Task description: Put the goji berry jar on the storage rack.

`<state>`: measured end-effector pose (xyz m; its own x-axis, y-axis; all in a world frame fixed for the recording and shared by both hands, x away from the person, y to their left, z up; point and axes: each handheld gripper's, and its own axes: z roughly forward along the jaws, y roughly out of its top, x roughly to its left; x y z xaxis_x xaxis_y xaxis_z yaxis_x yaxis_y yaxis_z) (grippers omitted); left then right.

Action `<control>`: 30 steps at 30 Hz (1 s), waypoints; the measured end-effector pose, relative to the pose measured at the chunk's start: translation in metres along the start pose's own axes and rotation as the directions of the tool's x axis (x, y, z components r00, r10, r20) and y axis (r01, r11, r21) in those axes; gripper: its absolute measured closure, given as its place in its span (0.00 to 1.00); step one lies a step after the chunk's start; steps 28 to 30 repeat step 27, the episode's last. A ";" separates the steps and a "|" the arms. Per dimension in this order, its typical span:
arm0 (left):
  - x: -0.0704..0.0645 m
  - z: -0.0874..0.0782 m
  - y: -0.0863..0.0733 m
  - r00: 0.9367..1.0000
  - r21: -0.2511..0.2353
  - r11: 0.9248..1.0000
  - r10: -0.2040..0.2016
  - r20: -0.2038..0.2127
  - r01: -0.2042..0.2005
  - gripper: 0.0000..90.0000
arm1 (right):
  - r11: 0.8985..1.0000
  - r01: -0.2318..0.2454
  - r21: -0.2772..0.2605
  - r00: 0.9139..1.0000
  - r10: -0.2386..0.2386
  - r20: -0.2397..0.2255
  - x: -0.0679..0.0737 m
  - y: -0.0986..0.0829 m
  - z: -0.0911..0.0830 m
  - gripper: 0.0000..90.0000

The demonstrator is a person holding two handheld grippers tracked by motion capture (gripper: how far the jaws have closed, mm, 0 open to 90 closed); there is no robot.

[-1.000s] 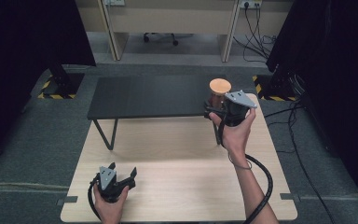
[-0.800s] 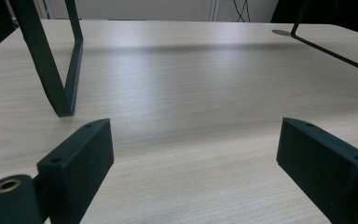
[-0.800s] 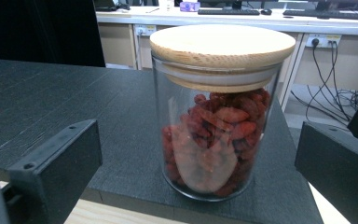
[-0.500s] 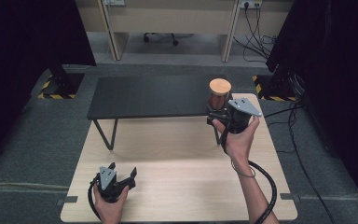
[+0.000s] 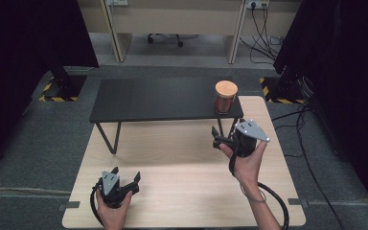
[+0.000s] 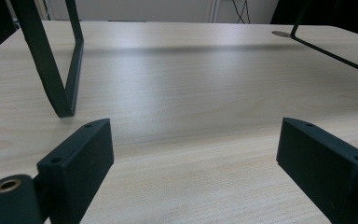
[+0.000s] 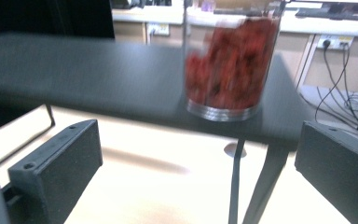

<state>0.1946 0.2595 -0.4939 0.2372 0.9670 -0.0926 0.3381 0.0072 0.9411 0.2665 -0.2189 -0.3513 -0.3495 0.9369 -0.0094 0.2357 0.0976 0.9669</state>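
Observation:
A clear glass jar (image 5: 225, 97) with a round wooden lid and red contents stands upright on the right end of a black low shelf (image 5: 158, 100). In the right gripper view the jar (image 7: 229, 60) is blurred, just ahead and above the jaws. My right gripper (image 5: 216, 138) hovers over the wooden table a little in front of the shelf, open, with nothing in it (image 7: 198, 163). My left gripper (image 5: 125, 174) rests low near the table's front left, open and empty (image 6: 191, 158).
The shelf stands on thin black metal legs (image 6: 60, 70) on a light wooden table (image 5: 182, 191). A black cable (image 5: 275, 201) trails from the right gripper off the front edge. Grey carpet, desks and cords lie beyond.
My right gripper has drawn back from the jar toward the person and dropped lower. The jar stays on the shelf. The left gripper has not moved.

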 end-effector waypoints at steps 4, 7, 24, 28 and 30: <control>0.000 0.000 0.000 1.000 -0.002 1.000 0.004 -0.001 -0.004 0.11 | 0.999 0.018 0.047 1.000 -0.018 -0.008 0.002 -0.027 -0.005 0.01; -0.001 0.000 0.000 1.000 0.001 1.000 0.001 0.002 -0.001 0.11 | 0.993 0.007 0.117 1.000 -0.004 -0.029 -0.001 -0.056 -0.006 0.01; -0.003 -0.001 -0.001 1.000 -0.004 1.000 0.006 -0.001 -0.006 0.11 | 0.981 -0.069 0.181 0.997 0.075 -0.027 -0.008 -0.129 -0.010 0.01; -0.002 -0.001 -0.001 1.000 -0.006 1.000 0.004 0.002 -0.004 0.11 | 0.980 -0.073 0.184 0.996 0.080 -0.030 -0.009 -0.129 -0.011 0.01; -0.002 -0.001 -0.001 1.000 -0.006 1.000 0.004 0.002 -0.004 0.11 | 0.980 -0.073 0.184 0.996 0.080 -0.030 -0.009 -0.129 -0.011 0.01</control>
